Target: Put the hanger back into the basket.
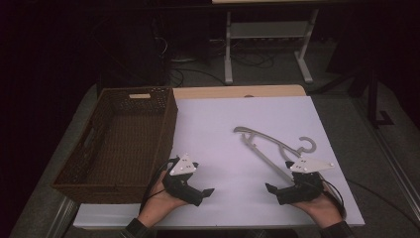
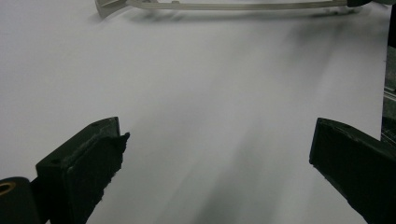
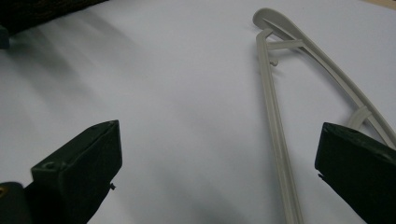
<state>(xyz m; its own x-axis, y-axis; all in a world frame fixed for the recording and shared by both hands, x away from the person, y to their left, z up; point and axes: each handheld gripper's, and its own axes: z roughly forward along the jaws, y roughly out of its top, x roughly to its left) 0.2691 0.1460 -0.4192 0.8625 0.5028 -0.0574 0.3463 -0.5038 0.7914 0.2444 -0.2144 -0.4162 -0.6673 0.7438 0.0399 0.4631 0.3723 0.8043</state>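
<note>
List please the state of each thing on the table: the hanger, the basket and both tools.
Hanger: lying flat on the white sheet, not held.
Basket: upright at the table's left, nothing seen inside.
Left tool: open, holding nothing, low over the sheet.
Right tool: open, holding nothing, beside the hanger's near end.

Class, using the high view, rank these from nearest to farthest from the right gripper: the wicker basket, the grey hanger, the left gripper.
1. Grey hanger: just beside and behind the right gripper.
2. Left gripper: across the white sheet, to its left.
3. Wicker basket: far left, beyond the left gripper.
</note>
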